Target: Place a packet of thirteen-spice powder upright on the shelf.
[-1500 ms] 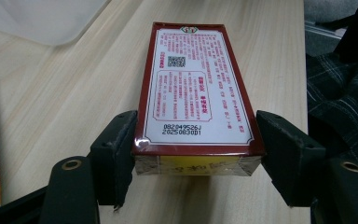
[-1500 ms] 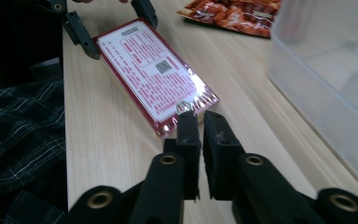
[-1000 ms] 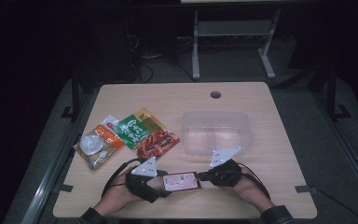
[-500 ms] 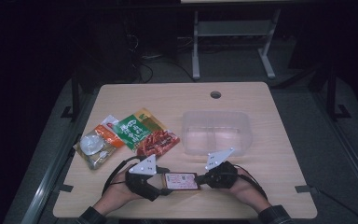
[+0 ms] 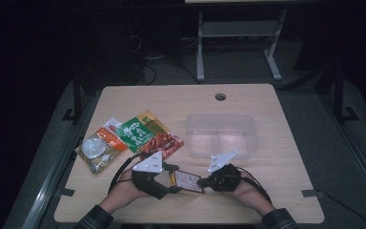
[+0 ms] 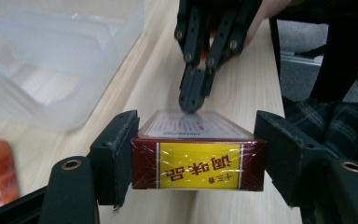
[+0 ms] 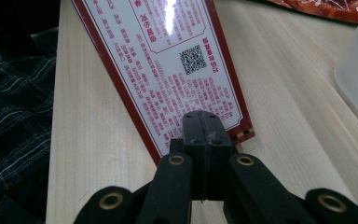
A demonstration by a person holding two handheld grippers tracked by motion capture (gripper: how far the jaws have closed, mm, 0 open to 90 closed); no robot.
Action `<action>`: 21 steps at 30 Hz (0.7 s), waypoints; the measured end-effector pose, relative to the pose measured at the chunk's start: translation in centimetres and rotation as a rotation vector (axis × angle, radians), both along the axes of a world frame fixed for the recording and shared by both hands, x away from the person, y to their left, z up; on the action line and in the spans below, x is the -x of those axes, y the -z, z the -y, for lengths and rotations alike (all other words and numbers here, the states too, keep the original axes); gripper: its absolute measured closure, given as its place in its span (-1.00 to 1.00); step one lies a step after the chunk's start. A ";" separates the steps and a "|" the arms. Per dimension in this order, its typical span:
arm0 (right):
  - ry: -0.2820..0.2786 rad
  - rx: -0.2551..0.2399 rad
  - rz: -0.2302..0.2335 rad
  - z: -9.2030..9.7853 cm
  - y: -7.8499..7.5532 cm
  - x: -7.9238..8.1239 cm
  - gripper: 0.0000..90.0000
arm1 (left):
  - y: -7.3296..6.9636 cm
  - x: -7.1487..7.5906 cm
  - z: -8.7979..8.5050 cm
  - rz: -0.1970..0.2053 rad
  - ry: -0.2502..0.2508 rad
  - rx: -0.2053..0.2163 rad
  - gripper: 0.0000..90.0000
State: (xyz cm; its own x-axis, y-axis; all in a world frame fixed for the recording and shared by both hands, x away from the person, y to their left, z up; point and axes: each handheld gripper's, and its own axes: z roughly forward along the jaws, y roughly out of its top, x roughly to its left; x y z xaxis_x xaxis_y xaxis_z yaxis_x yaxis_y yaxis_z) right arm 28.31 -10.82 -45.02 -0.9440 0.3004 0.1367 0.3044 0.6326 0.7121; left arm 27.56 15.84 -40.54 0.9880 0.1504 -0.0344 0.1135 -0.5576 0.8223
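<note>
Box of seasoning lies flat near the front edge of the bench, held across its width between the fingers of the left gripper, one pad seated and the other barely touching. The right gripper has its fingers pressed shut, tips resting on the far end of the box. I'd worry that if the right pushes down or sideways, the box could twist out of that light hold, skid toward the edge, or miss the clear tub just beyond.
</note>
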 end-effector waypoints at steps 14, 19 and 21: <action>0.017 0.005 -0.021 0.5 0.2 -0.4 0.99 | -1.0 -1.6 3.3 0.005 0.055 0.073 -0.29; 0.013 0.008 -0.026 0.8 0.4 -0.5 1.00 | -1.2 -2.1 5.1 0.006 0.084 0.079 -0.29; 0.012 0.012 -0.034 0.8 0.6 -0.6 0.99 | -1.2 -2.2 6.0 0.010 0.097 0.081 -0.29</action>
